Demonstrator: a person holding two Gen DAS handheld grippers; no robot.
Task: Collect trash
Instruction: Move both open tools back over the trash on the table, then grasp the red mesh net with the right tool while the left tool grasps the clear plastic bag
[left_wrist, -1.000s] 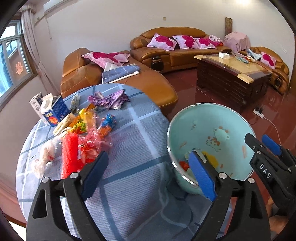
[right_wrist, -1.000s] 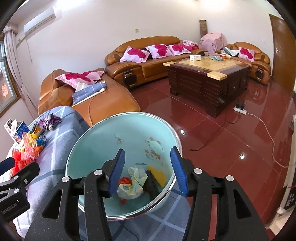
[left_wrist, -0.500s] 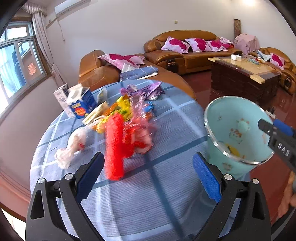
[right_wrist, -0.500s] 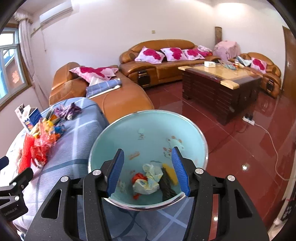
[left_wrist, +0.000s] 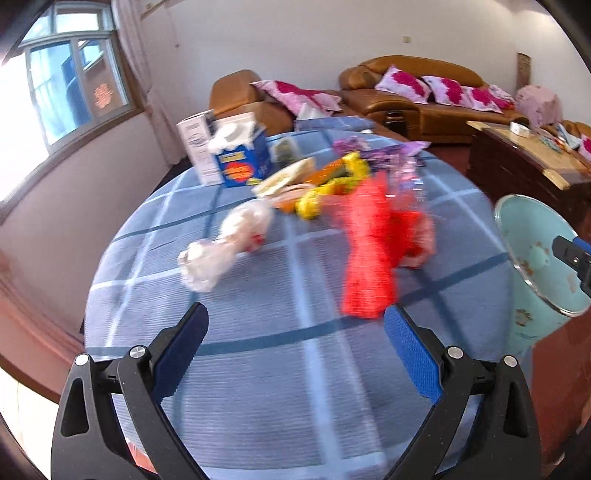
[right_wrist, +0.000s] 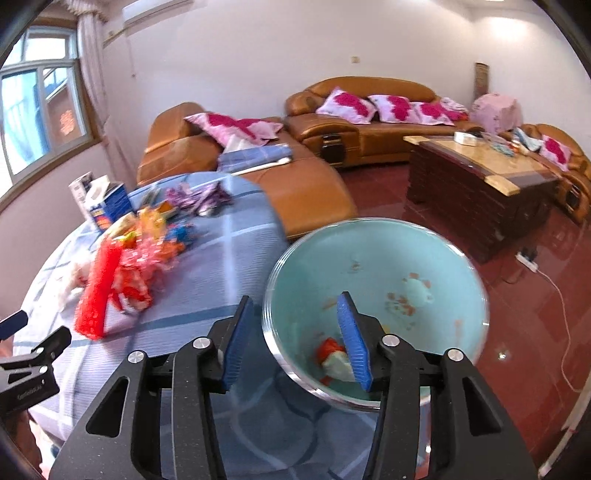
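Both views are motion-blurred, so the wrappers are hard to identify. In the left wrist view, the left gripper (left_wrist: 295, 345) sits at bottom centre, fingers spread wide and empty, above the blue checked table (left_wrist: 258, 369). A white bag (left_wrist: 221, 247), red net (left_wrist: 369, 258) and more trash lie mid-frame. At the right edge the bin (left_wrist: 532, 254) is cut off. In the right wrist view, the right gripper (right_wrist: 293, 338) clamps the bin's rim; crumpled trash (right_wrist: 332, 356) lies inside, partly hidden. Brown sofas (right_wrist: 369, 122) stand behind.

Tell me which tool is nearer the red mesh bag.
Left. The left tool hangs open just short of the red mesh bag, its right pad beside the bag's near end. The right tool is off to the bag's right, straddling the bin rim.
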